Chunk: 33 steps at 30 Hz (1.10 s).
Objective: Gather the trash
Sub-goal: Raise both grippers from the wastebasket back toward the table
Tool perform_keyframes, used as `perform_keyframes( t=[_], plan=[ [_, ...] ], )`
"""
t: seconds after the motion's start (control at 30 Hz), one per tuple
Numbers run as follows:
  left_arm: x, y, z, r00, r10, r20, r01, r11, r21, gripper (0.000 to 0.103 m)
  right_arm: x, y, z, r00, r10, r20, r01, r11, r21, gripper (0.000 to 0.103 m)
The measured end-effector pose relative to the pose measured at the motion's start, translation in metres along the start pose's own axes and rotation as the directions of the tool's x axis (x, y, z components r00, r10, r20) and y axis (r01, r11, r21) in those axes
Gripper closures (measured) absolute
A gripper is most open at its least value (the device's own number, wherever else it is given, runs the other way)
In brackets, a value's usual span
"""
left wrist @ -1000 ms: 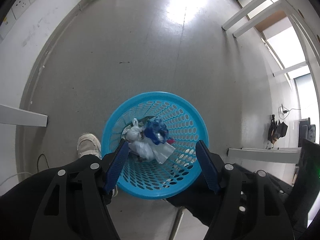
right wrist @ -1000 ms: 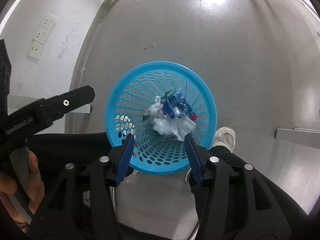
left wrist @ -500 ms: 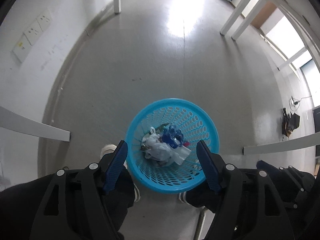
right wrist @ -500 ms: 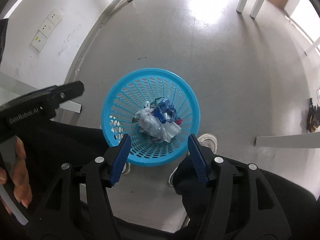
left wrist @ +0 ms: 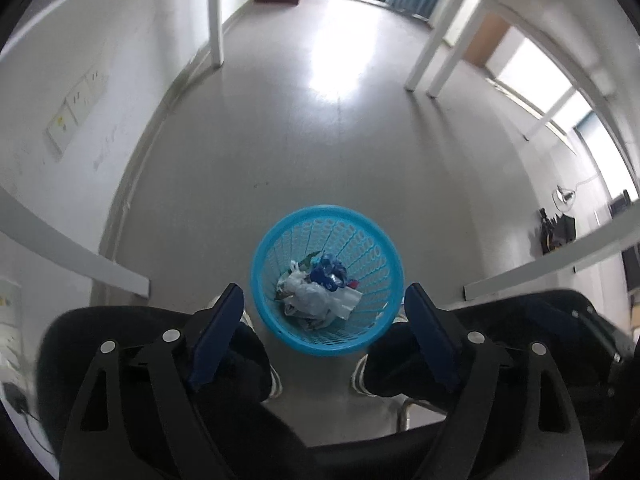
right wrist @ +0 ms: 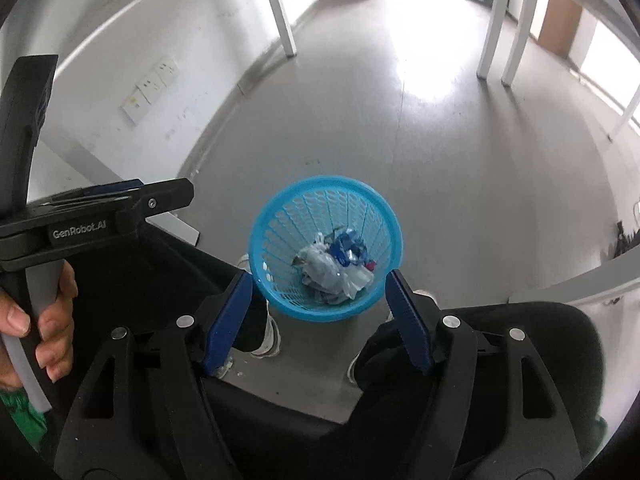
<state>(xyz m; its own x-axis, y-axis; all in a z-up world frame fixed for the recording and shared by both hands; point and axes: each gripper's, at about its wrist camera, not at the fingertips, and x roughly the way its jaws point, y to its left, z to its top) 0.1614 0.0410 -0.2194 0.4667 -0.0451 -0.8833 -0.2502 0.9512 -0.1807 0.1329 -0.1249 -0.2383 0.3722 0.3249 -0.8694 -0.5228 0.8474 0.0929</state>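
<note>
Left to right in the right wrist view: a person's hand (right wrist: 38,320) grips the handle of the black left gripper (right wrist: 120,206), seen side-on at the frame's left edge. Its jaws are opening, with nothing between them, as the left wrist view shows. The round blue perforated plastic wastebasket (right wrist: 324,188) stands on the grey floor (right wrist: 460,152) at centre, between the person's white shoes (right wrist: 268,332). Crumpled white and blue trash (right wrist: 334,264) lies in its bottom. The right gripper (right wrist: 318,316), with blue-padded fingers (right wrist: 228,316), hangs above the basket; its jaws are opening and empty. White wall sockets (right wrist: 150,88) sit on the left wall, and white furniture legs (right wrist: 500,20) stand at upper right.
</note>
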Motion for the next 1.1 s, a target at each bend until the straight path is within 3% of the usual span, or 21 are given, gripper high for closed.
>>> perform_keyframes(
  t=[0.13,0.33,0.53,0.7,0.9,1.1],
  plan=[
    [-0.028,-0.013,-0.013,0.998,-0.006,0.056,0.002,0.998,0.063,0.018,-0.028,0.002,-0.006,0.998,0.033,0.047,-0.033,0.999,0.001,0.037],
    [-0.062,-0.014,-0.031,0.989,-0.009,0.144,-0.009,0.993,0.121,0.009,-0.064,0.01,-0.012,0.991,0.014,0.132,-0.01,0.999,-0.031,0.032],
    [-0.103,-0.014,-0.037,0.966,-0.026,0.257,-0.011,0.99,0.143,0.006,-0.101,0.013,-0.017,0.976,0.006,0.22,0.002,0.999,-0.039,0.022],
    [-0.137,-0.012,-0.036,0.945,-0.075,0.317,0.033,0.99,0.136,0.006,-0.146,0.014,-0.012,0.944,-0.005,0.329,0.02,0.999,-0.043,0.011],
    [-0.173,-0.019,-0.025,0.908,-0.103,0.405,0.041,0.986,0.16,0.006,-0.187,0.01,0.002,0.902,-0.027,0.431,0.043,0.999,-0.028,0.009],
    [-0.185,-0.024,-0.01,0.888,-0.096,0.45,0.015,0.984,0.18,0.006,-0.206,0.008,0.025,0.872,-0.035,0.489,0.047,0.999,-0.014,0.009]
  ],
)
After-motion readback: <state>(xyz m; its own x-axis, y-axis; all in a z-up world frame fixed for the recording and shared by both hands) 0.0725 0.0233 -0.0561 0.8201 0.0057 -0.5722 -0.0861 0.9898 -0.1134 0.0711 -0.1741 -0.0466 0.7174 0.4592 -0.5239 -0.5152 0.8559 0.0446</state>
